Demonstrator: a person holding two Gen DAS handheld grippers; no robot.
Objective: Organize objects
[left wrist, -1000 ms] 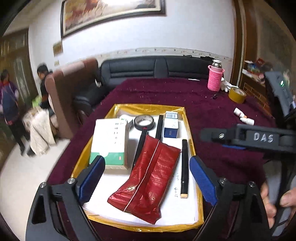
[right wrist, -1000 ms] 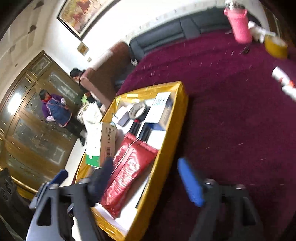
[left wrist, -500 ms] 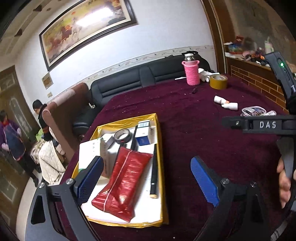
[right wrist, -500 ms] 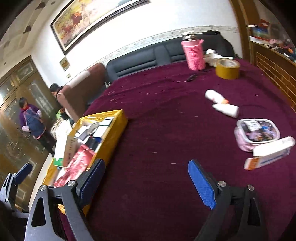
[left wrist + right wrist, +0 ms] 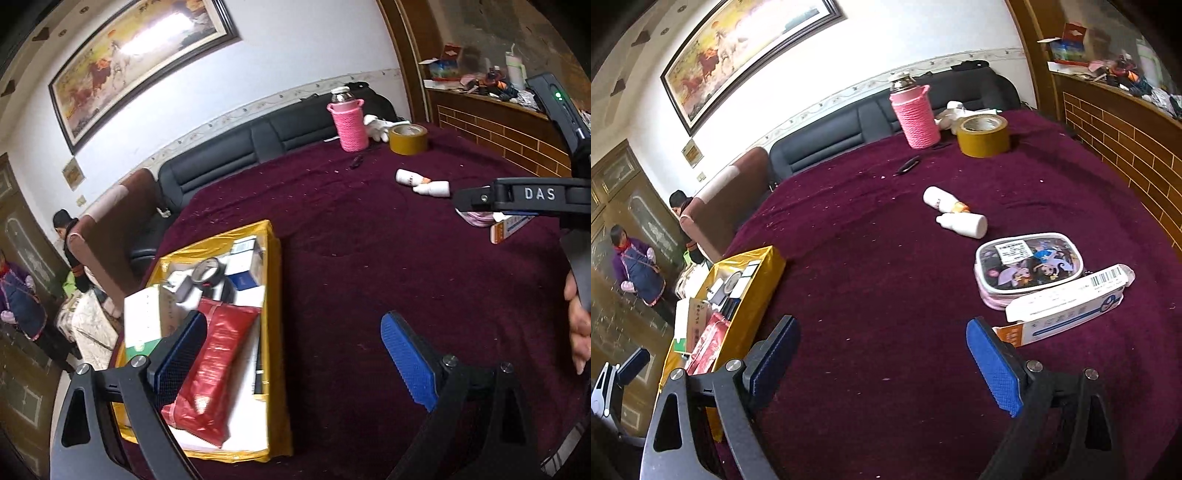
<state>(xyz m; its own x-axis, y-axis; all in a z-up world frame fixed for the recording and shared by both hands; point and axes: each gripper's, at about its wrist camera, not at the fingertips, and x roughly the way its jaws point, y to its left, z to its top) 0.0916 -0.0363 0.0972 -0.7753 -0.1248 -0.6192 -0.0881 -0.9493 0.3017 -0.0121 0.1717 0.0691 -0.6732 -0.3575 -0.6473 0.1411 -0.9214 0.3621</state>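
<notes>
- While both hand-held grippers hang over the maroon tablecloth (image 5: 886, 288), the right gripper (image 5: 882, 354) stands wide apart with nothing between its pads, having just been opening
- Just ahead-right of it, the white carton (image 5: 1067, 302) lies flat, long axis running from near-left to far-right, leaning on the cartoon pouch (image 5: 1030, 266)
- Farther ahead, two small white bottles (image 5: 956, 218) lie on their sides
- Left gripper (image 5: 291, 354) is also spread and empty, the yellow tray (image 5: 275, 332) now off to its left rather than straight ahead as a second ago
</notes>
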